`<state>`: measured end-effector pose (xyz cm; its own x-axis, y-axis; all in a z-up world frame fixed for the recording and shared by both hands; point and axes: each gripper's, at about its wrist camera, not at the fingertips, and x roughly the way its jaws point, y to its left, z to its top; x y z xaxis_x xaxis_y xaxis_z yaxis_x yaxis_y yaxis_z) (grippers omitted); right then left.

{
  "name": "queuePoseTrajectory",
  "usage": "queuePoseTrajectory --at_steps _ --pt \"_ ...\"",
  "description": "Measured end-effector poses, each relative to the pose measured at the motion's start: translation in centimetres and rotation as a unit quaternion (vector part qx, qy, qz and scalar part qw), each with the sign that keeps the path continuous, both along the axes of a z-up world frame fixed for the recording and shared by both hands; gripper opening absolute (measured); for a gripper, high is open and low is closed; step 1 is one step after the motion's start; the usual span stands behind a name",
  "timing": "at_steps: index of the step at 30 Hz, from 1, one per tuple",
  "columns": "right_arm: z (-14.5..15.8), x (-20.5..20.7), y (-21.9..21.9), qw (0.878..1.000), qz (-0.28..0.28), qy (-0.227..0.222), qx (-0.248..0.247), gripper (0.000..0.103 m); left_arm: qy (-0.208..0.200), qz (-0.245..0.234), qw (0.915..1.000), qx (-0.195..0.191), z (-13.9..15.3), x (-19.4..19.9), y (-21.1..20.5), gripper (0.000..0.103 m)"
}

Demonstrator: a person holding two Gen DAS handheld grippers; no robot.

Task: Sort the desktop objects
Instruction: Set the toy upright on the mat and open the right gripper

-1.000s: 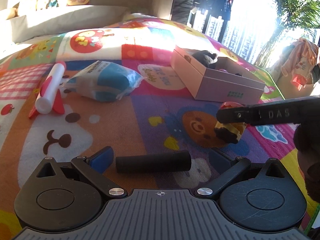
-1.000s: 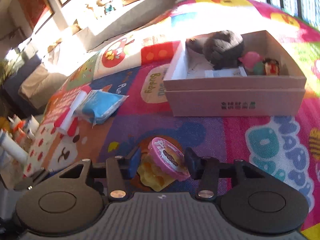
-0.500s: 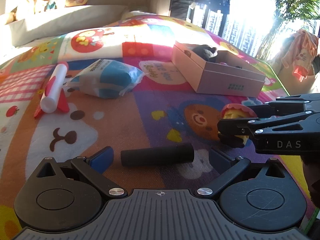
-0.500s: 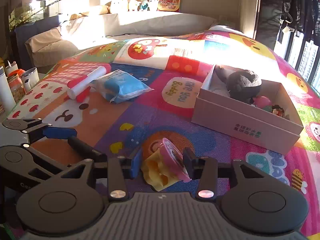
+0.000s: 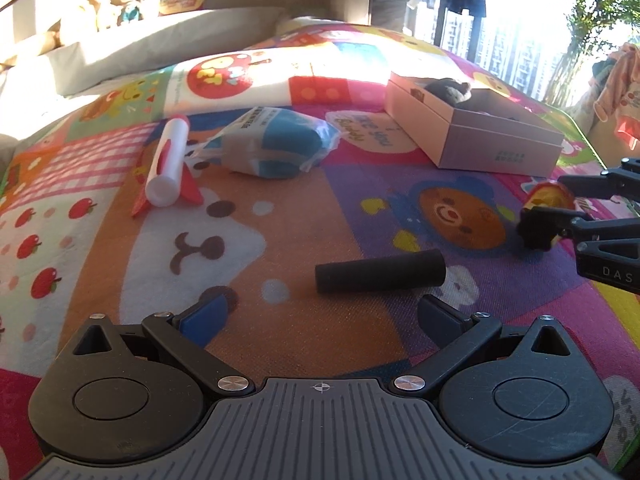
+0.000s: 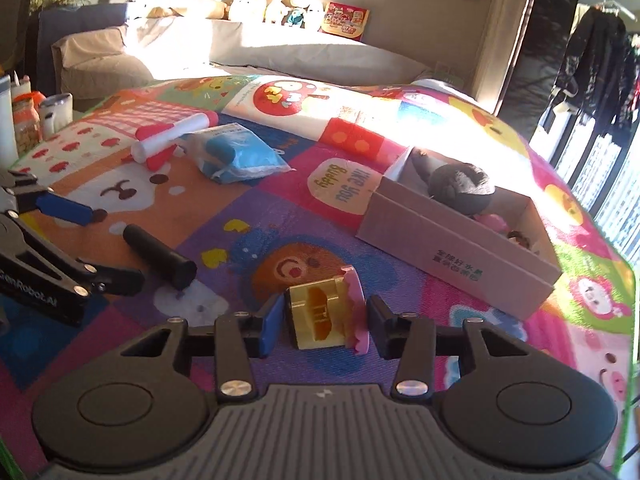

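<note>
Presently, one large play mat (image 5: 280,240) printed with cartoon bears, apples and coloured squares, carrying all items. It fills both views as before.

One pale cardboard box (image 6: 460,252), open-topped, at the mat's far right; inside lie a grey plush toy (image 6: 460,184) and smaller pink and dark items too small to tell. Unmoved since a second ago.

One clear plastic packet with blue contents (image 5: 272,148), lying flat at mid-left, just beside one white cylinder with red fins (image 5: 166,164). Both unmoved.

One black cylindrical foam grip (image 5: 380,270), lying on its side near the mat's middle, just ahead of the left gripper (image 5: 322,314). Its blue-padded fingers (image 5: 204,314) stand wide apart, holding nothing, as in the earlier frames.

One small yellow plastic block toy with a pink scalloped lid (image 6: 326,312), held off the mat in the right gripper (image 6: 322,320), fingers closed on its two sides. A second ago the toy showed its pink top toward the camera; now it is turned on edge, hollow yellow underside facing back, and the gripper has shifted toward the right edge of the left wrist view.
</note>
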<state>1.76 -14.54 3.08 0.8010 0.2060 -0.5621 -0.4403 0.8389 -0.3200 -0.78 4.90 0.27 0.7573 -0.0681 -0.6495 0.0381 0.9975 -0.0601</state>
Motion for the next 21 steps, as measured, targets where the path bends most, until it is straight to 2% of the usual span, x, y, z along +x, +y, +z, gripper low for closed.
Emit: queuePoseTrajectory --at_steps 2,4,6,7,10,12,15,16,17,18,20,21 --pt "-0.4 0.0 0.2 0.997 -0.02 -0.047 -0.058 0.043 -0.001 0.002 1.0 -0.005 0.0 0.0 0.1 0.103" --pt "-1.3 -0.1 0.7 0.988 -0.024 -0.091 -0.123 0.042 -0.003 0.002 1.0 -0.008 0.0 0.0 0.2 0.103" --pt "-2.2 0.1 1.1 0.982 -0.015 -0.097 -0.159 0.042 -0.004 0.002 0.9999 -0.011 0.0 -0.1 0.3 0.103" --pt "-2.5 0.3 1.3 0.983 -0.009 -0.085 -0.163 0.042 -0.004 0.002 0.9999 -0.012 0.0 -0.1 0.3 0.103" --pt "-2.9 0.0 2.2 0.981 0.004 -0.093 -0.169 0.043 -0.005 0.002 0.9998 -0.017 0.0 -0.1 0.4 0.103" --pt "-2.5 -0.1 2.5 0.986 0.015 -0.081 -0.144 0.043 -0.005 0.002 0.9998 -0.018 0.0 -0.1 0.4 0.103" --pt "-1.7 -0.1 2.9 0.994 0.031 -0.046 -0.096 0.05 -0.006 0.002 0.9998 -0.02 0.0 -0.1 0.4 0.103" --pt "-1.5 -0.1 2.8 0.995 0.031 -0.041 -0.084 0.056 -0.006 0.002 0.9998 -0.02 0.0 -0.1 0.4 0.103" --pt "-1.3 -0.1 2.6 0.996 0.026 -0.044 -0.075 0.068 -0.006 0.002 0.9998 -0.019 0.0 -0.1 0.4 0.103" --pt "-0.9 -0.4 2.3 0.996 0.019 -0.055 -0.063 0.075 -0.005 0.002 0.9998 -0.019 0.0 -0.1 0.4 0.103" --pt "0.0 -0.9 1.1 0.997 0.006 -0.075 -0.033 0.098 -0.004 0.0 0.9999 -0.016 0.0 0.0 0.4 0.103" --pt "0.6 -1.1 0.2 0.997 -0.002 -0.081 -0.014 0.102 -0.002 -0.002 0.9999 -0.014 0.0 0.0 0.3 0.103"
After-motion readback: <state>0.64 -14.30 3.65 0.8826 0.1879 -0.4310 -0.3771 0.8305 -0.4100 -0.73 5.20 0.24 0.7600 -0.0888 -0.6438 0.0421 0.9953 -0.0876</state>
